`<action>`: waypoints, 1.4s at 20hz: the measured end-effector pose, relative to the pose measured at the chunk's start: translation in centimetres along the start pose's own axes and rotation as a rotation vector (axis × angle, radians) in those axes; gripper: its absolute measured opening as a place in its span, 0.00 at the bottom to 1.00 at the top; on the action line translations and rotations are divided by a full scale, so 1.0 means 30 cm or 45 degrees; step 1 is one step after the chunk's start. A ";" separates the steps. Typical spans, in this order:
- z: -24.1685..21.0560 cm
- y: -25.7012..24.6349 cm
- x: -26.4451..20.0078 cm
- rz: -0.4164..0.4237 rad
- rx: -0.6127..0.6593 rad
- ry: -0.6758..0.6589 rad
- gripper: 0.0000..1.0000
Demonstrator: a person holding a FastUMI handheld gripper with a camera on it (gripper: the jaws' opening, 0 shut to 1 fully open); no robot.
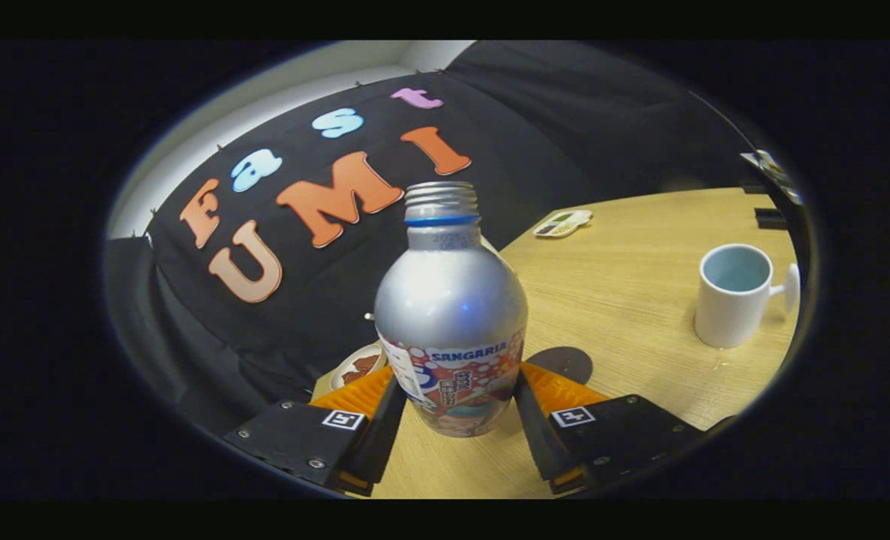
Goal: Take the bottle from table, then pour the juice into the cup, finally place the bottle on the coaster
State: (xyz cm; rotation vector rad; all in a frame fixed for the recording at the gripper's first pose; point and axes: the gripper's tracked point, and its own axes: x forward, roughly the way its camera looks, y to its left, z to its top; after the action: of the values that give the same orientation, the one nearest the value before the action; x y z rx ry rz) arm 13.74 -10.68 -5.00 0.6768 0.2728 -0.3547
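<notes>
A silver aluminium bottle [450, 300] with a colourful printed label stands upright between my fingers, its threaded neck uncapped. My gripper [457, 401] is shut on it, both fingers pressing the label's sides low on the body. The bottle's base looks slightly clear of the wooden table [624, 300], and a dark shadow lies just to its right. A white cup [733, 296] with a pale blue inside stands upright on the table, well off to the right beyond the fingers, its handle facing right. A round coaster [358, 366] with a white rim peeks out behind the left finger.
A small white flat object [562, 223] lies near the table's far edge. A dark item [771, 217] sits at the far right edge. The booth's black cloth wall rises close behind the bottle and the coaster.
</notes>
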 end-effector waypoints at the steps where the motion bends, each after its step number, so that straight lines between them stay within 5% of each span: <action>1: -0.001 -0.003 0.019 -0.015 -0.043 -0.003 0.75; 13: 0.007 -0.145 0.208 -0.250 -0.474 0.005 0.76; 28: -0.031 -0.225 0.277 -0.368 -0.647 0.017 0.79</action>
State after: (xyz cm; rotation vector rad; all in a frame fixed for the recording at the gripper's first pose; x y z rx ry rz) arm 18.42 -16.87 -12.45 0.1378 0.4559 -0.5328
